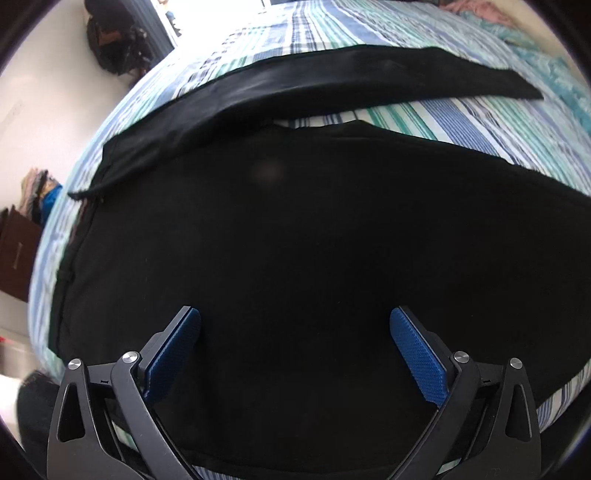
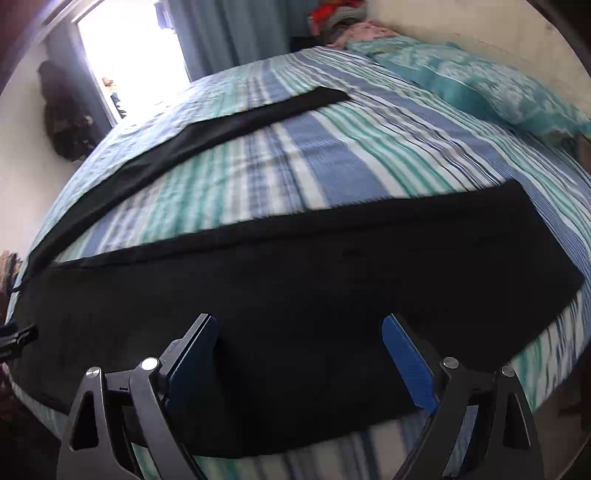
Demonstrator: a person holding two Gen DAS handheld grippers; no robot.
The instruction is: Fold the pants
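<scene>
Black pants (image 1: 295, 229) lie spread flat on a striped bedspread (image 1: 461, 125). One leg (image 1: 369, 79) stretches away across the bed, the other leg (image 2: 295, 280) runs along the near edge. My left gripper (image 1: 295, 328) hovers over the wide upper part of the pants, open, with only cloth below its blue pads. Over the near leg hangs my right gripper (image 2: 299, 332), also open, and nothing is between its fingers. The far leg (image 2: 207, 136) shows as a long dark strip in the right wrist view. At the left edge of that view a dark bit of the other gripper (image 2: 18, 338) pokes in.
A teal patterned pillow (image 2: 480, 85) lies at the head of the bed, with a heap of clothes (image 2: 340, 18) behind it. A bright doorway (image 2: 136, 55) and curtain stand beyond the bed. A dark bag (image 1: 114, 40) hangs on the wall. The near bed edge (image 2: 369, 454) drops off below the right gripper.
</scene>
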